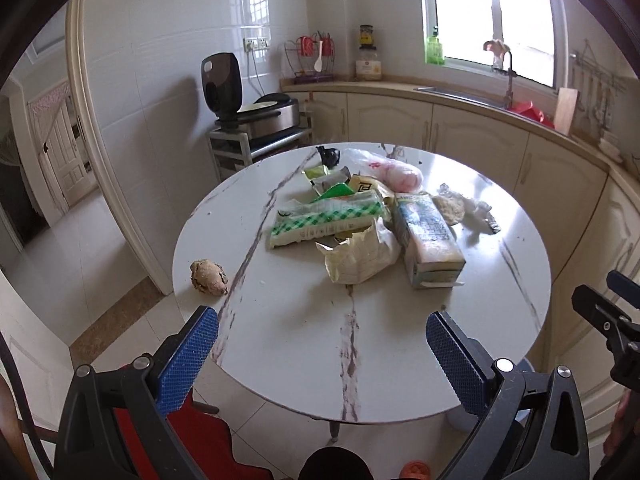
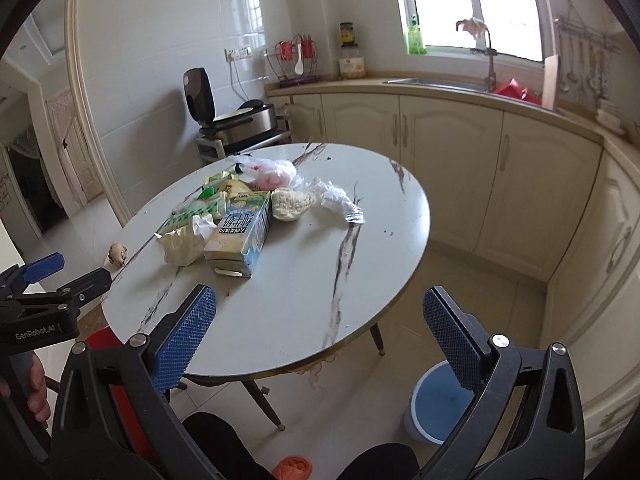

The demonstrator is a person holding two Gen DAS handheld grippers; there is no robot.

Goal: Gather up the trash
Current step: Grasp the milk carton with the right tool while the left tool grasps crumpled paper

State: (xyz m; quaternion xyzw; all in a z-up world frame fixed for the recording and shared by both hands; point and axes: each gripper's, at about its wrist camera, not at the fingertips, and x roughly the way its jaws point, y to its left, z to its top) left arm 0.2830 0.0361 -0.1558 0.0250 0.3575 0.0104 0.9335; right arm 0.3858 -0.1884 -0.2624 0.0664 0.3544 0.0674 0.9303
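Note:
A pile of trash lies on the round marble table (image 1: 304, 340): a green-checked packet (image 1: 324, 220), a crumpled cream paper wrapper (image 1: 360, 256), a drink carton (image 1: 430, 236) on its side, a pink plastic bag (image 1: 400, 174), crumpled clear plastic (image 1: 476, 208) and a piece of ginger (image 1: 208, 278) near the left edge. My left gripper (image 1: 322, 346) is open and empty over the near table edge. My right gripper (image 2: 320, 320) is open and empty, short of the carton (image 2: 240, 236). A blue bin (image 2: 436, 404) stands on the floor under the right gripper.
Cream cabinets (image 2: 452, 152) with a sink (image 2: 436, 84) run along the back and right. An appliance on a metal cart (image 1: 256, 120) stands behind the table. A red stool (image 1: 200, 448) is below the left gripper. An open doorway (image 1: 52, 176) is at the left.

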